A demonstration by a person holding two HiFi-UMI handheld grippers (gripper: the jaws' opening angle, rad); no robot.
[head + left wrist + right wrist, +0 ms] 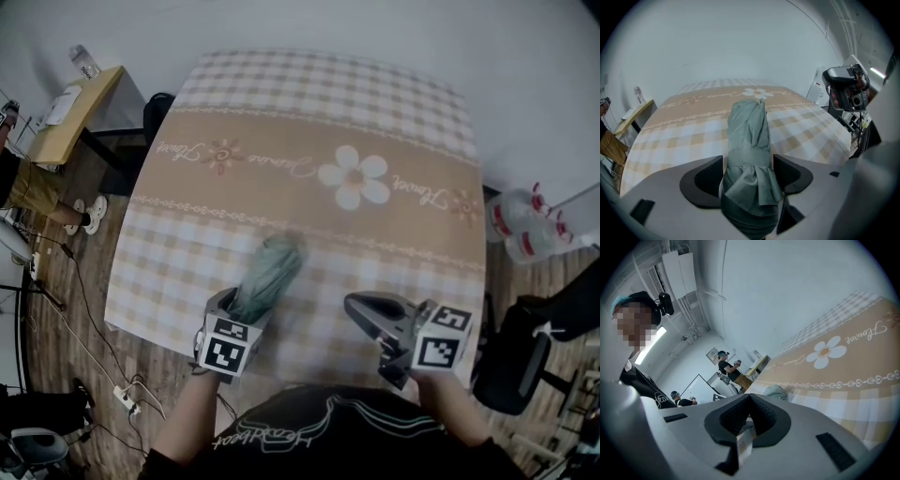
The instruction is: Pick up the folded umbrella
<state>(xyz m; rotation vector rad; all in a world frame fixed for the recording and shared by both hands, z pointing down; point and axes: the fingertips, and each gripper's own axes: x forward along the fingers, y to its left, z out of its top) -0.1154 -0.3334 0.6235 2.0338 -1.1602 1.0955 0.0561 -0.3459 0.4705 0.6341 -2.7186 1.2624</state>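
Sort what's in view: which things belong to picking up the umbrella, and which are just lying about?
Job: folded umbrella; left gripper, open around it.
Lying about: right gripper, shut; water jugs; office chair; wooden desk; power strip.

The grey-green fabric folded umbrella [269,272], rolled up and cinched by its own strap, lies on the beige checked tablecloth [394,103] near the front edge, its far end pointing toward the printed white daisy [354,176].
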